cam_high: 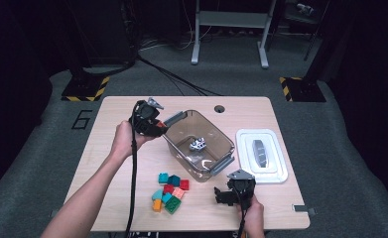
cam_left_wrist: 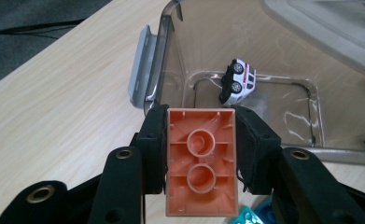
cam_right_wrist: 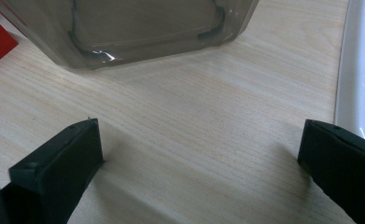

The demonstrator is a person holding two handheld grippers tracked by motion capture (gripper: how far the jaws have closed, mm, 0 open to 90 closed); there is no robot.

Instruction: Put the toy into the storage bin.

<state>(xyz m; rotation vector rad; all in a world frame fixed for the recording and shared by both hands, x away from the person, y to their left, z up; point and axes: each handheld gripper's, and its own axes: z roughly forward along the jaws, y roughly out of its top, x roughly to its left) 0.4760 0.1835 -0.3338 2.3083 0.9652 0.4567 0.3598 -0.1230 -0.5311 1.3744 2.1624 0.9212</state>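
Left claw [cam_left_wrist: 201,154] clamps orange brick [cam_left_wrist: 201,161] (right claw [cam_right_wrist: 199,163] wide)

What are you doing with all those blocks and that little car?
A person holds a gripper in each hand. The left gripper is shut on an orange block at the rim of the clear tub. A white toy car lies on its side in the tub. The right gripper is open, low over the table near the tub. More blocks sit in a pile on the table, and the lid lies beside the tub.
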